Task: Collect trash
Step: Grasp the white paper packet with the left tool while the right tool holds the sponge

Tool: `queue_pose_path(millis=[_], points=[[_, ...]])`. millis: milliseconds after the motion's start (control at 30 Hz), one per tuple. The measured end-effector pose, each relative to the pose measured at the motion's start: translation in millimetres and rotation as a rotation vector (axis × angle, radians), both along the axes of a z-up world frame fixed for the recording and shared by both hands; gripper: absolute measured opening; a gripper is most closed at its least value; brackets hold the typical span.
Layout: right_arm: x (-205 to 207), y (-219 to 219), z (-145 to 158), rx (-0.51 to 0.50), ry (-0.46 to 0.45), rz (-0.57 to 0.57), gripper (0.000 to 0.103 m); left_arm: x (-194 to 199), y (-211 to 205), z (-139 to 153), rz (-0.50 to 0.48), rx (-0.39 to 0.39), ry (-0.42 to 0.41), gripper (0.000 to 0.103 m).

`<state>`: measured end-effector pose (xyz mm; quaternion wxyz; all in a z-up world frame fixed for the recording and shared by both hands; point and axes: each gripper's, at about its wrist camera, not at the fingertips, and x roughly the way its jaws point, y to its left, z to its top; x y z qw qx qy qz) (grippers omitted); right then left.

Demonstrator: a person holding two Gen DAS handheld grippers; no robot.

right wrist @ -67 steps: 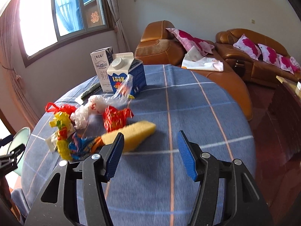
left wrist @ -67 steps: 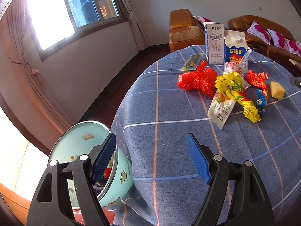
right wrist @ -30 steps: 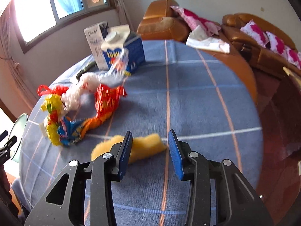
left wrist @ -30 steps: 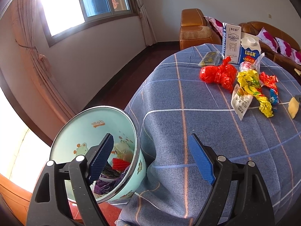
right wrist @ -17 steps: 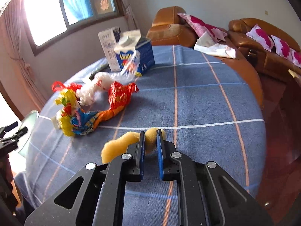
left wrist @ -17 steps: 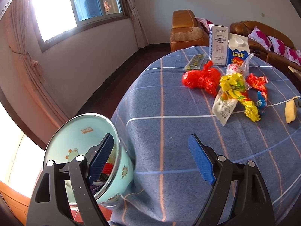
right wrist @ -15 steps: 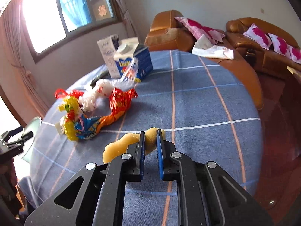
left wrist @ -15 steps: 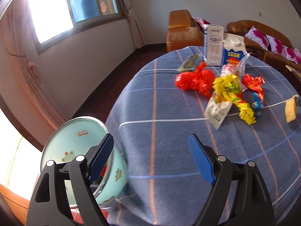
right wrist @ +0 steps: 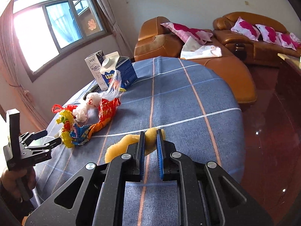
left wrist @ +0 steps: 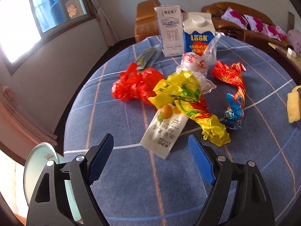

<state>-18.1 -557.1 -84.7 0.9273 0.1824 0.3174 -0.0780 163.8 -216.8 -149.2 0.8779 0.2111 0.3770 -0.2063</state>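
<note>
Pale green, the trash bin [left wrist: 40,166] sits at the lower left of my left view, beside my left gripper [left wrist: 150,157], whose jaws stand wide apart and hold nothing. The white packet [left wrist: 164,130] lies just above it at centre, long axis tilted toward the upper right. My right gripper [right wrist: 150,146] is clamped on the yellow sponge [right wrist: 120,146] at lower centre of its view.

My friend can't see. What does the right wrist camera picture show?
The right gripper is shut on a squashed yellow sponge over a round table with a blue checked cloth. Crumpled wrappers and two cartons sit further left, near the open left gripper.
</note>
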Motion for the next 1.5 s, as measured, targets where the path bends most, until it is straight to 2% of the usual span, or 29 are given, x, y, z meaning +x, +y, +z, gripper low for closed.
queue_pose_path(millis=[100, 133, 200, 233, 267, 367, 600, 700, 967, 1167, 1333, 1500], points=[[2.1, 2.4, -2.0, 0.001, 0.002, 0.010, 0.012, 6.4, -7.0, -0.2, -0.030, 0.015, 0.012, 0.077], [2.9, 2.7, -2.6, 0.004, 0.002, 0.012, 0.012, 7.5, -8.0, -0.4, -0.038, 0.020, 0.011, 0.073], [4.0, 4.8, -2.9, 0.005, 0.000, 0.017, 0.012, 10.4, -7.9, -3.0, -0.055, 0.025, 0.039, 0.039], [4.6, 6.4, -2.5, 0.003, -0.001, 0.019, 0.012, 10.3, -7.2, -4.1, -0.064, 0.023, 0.053, 0.035], [4.9, 7.9, -1.9, 0.002, -0.002, 0.022, 0.012, 8.0, -5.1, -4.3, -0.080, 0.021, 0.057, 0.019], [4.1, 12.2, 1.2, 0.000, -0.009, 0.028, 0.012, 1.7, 5.1, -1.9, -0.094, 0.013, 0.062, 0.005], [7.2, 34.7, 12.6, -0.009, -0.031, 0.063, 0.012, -17.6, 44.6, 20.0, -0.088, -0.044, 0.037, 0.001], [11.7, 47.4, 17.3, -0.011, -0.040, 0.082, 0.012, -26.0, 60.1, 32.1, -0.062, -0.041, -0.022, 0.001], [20.7, 76.8, 30.1, -0.025, -0.058, 0.122, 0.012, -28.7, 100.6, 54.6, 0.026, -0.102, -0.076, 0.001], [29.0, 92.9, 32.8, -0.029, -0.060, 0.145, 0.012, -32.7, 99.0, 60.6, 0.007, -0.129, -0.092, 0.001], [31.0, 100.6, 35.6, -0.028, -0.064, 0.157, 0.012, -31.0, 106.7, 64.7, 0.030, -0.152, -0.104, 0.001], [37.7, 106.6, 41.2, -0.022, -0.075, 0.169, 0.012, -33.3, 119.5, 66.9, 0.053, -0.133, -0.126, 0.001]])
